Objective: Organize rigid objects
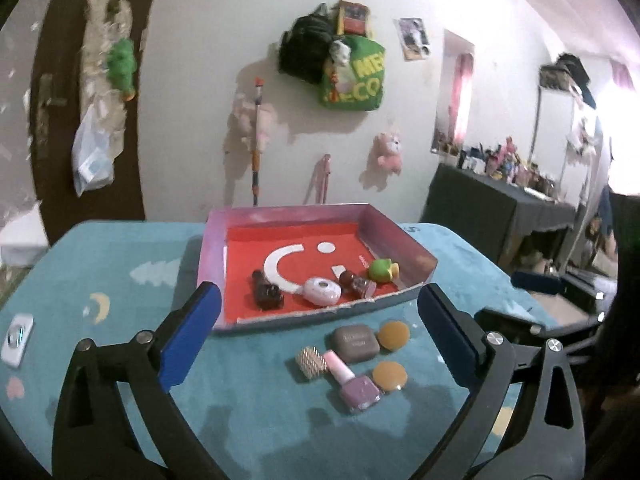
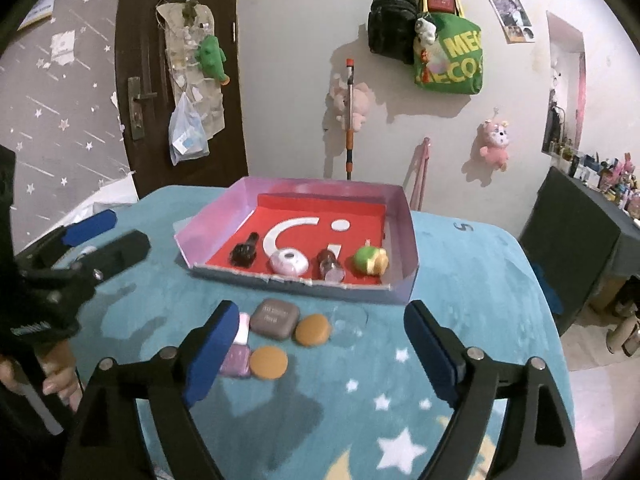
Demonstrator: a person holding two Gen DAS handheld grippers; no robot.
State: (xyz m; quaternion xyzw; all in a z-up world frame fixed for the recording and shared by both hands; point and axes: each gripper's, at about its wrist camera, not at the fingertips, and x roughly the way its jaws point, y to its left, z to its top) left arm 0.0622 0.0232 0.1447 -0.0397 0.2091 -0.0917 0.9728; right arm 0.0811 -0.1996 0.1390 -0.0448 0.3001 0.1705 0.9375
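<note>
White wall [image 2: 288,60] hung with bags, dark brown door [image 2: 136,60], teal star-patterned tablecloth [image 2: 460,280]

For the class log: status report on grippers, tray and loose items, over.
Left gripper and right gripper: jaws open, empty. Four items in tray. Polish, case, two discs and brush still on cloth. Nothing blocking.
</note>
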